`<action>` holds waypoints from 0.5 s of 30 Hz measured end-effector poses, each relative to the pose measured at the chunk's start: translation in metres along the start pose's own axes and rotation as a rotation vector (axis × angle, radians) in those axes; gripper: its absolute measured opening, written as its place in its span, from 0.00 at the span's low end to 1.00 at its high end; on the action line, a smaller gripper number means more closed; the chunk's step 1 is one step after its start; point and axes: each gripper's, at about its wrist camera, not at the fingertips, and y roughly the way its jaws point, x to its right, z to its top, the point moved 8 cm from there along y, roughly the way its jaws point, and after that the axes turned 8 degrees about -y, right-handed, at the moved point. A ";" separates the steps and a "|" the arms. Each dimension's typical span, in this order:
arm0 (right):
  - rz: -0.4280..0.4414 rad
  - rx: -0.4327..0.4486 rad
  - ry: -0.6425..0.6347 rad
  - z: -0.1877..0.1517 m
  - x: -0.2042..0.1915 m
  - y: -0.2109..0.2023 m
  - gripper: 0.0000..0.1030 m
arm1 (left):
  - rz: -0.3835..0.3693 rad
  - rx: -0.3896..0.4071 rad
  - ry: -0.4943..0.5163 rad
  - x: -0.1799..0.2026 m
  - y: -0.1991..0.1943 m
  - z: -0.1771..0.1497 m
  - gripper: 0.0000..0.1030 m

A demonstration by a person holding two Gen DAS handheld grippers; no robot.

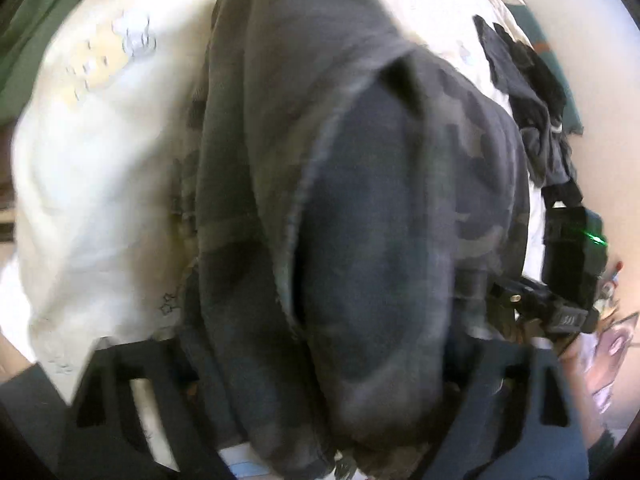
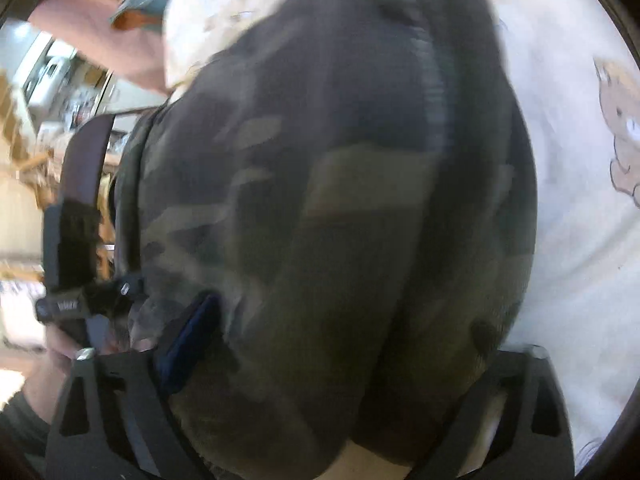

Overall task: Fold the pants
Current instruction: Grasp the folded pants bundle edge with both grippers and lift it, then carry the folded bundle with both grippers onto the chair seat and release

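Your left gripper (image 1: 320,392) and right gripper (image 2: 316,400) are straddling the camouflage pants (image 1: 340,200), bunched toward 12 o'clock on the bedsheet (image 1: 100,200); whether the jaws are clamping them, I cannot tell.

pants (image 1: 340,200) on sheet (image 1: 100,180), between tongs

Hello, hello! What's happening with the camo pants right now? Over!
Left gripper and right gripper: fingers wide, bunched camo pants between them, grip unclear. Pants lying on the cream sheet. Dark clothes piled beyond, not blocking.
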 end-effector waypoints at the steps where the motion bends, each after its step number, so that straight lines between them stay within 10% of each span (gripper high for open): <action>1: -0.002 0.014 -0.015 -0.004 -0.008 -0.007 0.68 | -0.002 0.013 0.009 0.001 -0.007 -0.002 0.56; 6: -0.024 0.085 -0.103 -0.006 -0.033 -0.033 0.31 | -0.012 0.081 0.079 0.014 -0.034 -0.007 0.36; 15: 0.065 0.289 -0.176 -0.009 -0.090 -0.119 0.27 | -0.141 0.223 0.117 0.032 -0.132 -0.027 0.33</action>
